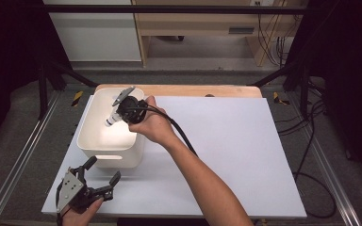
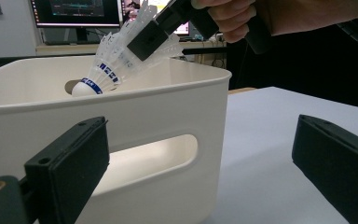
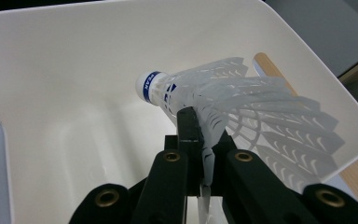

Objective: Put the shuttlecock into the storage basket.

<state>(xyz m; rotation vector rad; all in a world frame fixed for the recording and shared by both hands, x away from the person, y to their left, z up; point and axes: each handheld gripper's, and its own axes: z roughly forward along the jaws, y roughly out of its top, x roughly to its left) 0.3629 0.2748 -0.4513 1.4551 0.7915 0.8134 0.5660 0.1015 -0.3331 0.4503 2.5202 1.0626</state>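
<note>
A white shuttlecock (image 1: pixel 111 119) with a blue band on its cork hangs over the inside of a white bin (image 1: pixel 90 123), cork pointing down. My right gripper (image 1: pixel 128 109) is shut on its plastic skirt (image 3: pixel 242 116), pinching the skirt's edge between its jaws. From the left gripper view the shuttlecock (image 2: pixel 107 70) sits just above the bin's rim (image 2: pixel 121 95). My left gripper (image 1: pixel 104 173) rests open near the table's front left corner, in front of the bin, with nothing between its jaws.
The bin (image 3: pixel 65 130) has handle slots in its walls and looks bare inside. It stands at the back left of a white mat (image 1: pixel 235 155) on a wooden table (image 1: pixel 193 90). Black cable (image 1: pixel 181 136) trails from the right gripper.
</note>
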